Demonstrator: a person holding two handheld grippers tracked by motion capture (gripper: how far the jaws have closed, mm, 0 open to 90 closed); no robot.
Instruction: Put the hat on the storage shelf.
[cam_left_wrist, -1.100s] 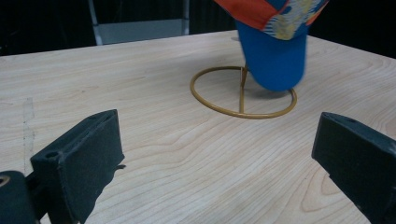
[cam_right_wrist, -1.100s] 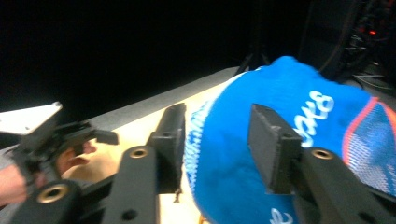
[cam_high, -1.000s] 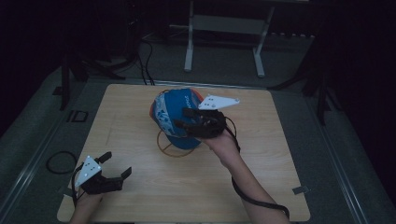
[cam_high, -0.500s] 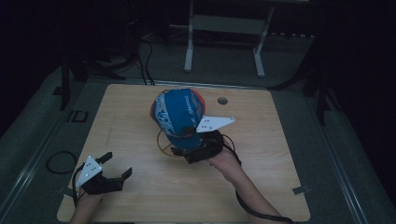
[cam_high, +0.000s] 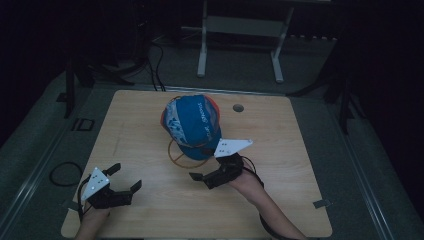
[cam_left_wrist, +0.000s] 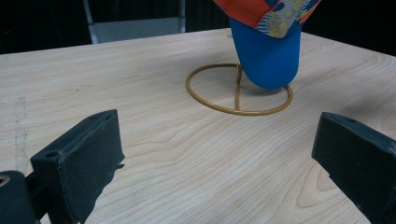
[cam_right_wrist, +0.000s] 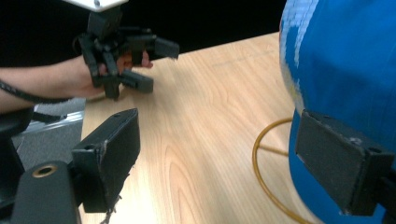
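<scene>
**Ana:** High view first: where's the cap (cam_high: 192, 125)?

**Ben:** Mid-table, toward the far side, perched on a gold wire stand (cam_high: 182, 155). The stand's ring base lies flat on the wooden table (cam_high: 300, 165), and the blue brim hangs down toward the person, over the ring.

**Ana:** And the right gripper (cam_high: 206, 176)?

**Ben:** Just beside the stand's near edge, low over the wood. Its jaws have just been opening and now stand spread wide, with nothing pinched between them. In the right gripper view one jaw sits close against the blue fabric of the cap (cam_right_wrist: 345, 65); I cannot tell whether it touches. The other jaw is over bare wood, and the ring (cam_right_wrist: 271, 163) curves between them.

**Ana:** The left gripper (cam_high: 122, 182)?

**Ben:** Near the table's front left corner, well apart from the cap. Its jaws are spread too, empty. The left gripper view looks across bare wood between the two black jaws to the ring (cam_left_wrist: 239, 88) and the brim (cam_left_wrist: 268, 56) hanging over it, with an orange patterned patch above the blue.

**Ana:** Does either camera catch the other hand?

**Ben:** The right gripper view does: the left gripper (cam_right_wrist: 140, 63) shows at its upper left, held by a hand at the table's edge, jaws apart.

**Ana:** Anything else on the table?

**Ben:** A small round hole (cam_high: 238, 107) near the far edge, right of the cap.
</scene>
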